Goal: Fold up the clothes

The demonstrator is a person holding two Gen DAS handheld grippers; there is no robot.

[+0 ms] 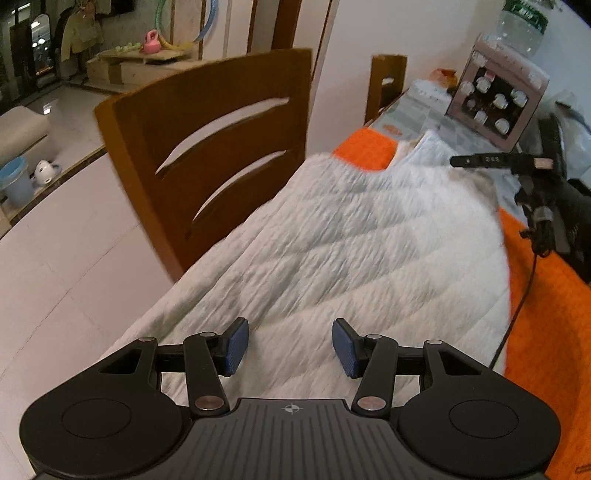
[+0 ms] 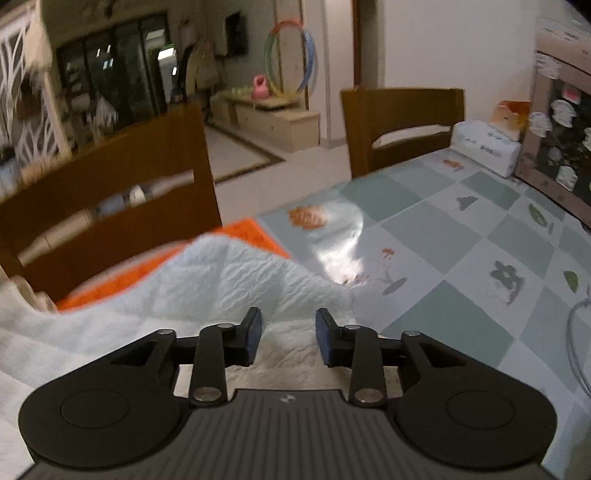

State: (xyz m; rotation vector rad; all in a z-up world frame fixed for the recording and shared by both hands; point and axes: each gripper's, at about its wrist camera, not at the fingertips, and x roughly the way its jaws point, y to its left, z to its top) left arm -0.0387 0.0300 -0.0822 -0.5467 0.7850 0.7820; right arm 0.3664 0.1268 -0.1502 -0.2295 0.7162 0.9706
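A white quilted garment (image 1: 351, 240) lies spread on an orange cloth (image 1: 546, 306) on the table. My left gripper (image 1: 290, 347) is open and empty just above the garment's near part. The right gripper (image 1: 517, 162) shows at the far right of the left wrist view, over the garment's far edge. In the right wrist view the same garment (image 2: 229, 280) looks pale blue-white, with orange cloth (image 2: 255, 230) beyond it. My right gripper (image 2: 288, 338) is open and empty, hovering over the garment's edge.
Two wooden chairs (image 1: 214, 147) (image 2: 402, 125) stand at the table's far side. The checked tablecloth (image 2: 461, 258) carries a tissue pack (image 2: 487, 147) and a boxed item (image 1: 495, 99). A water bottle (image 1: 521, 22) stands behind the box. A cable (image 1: 517, 295) hangs at right.
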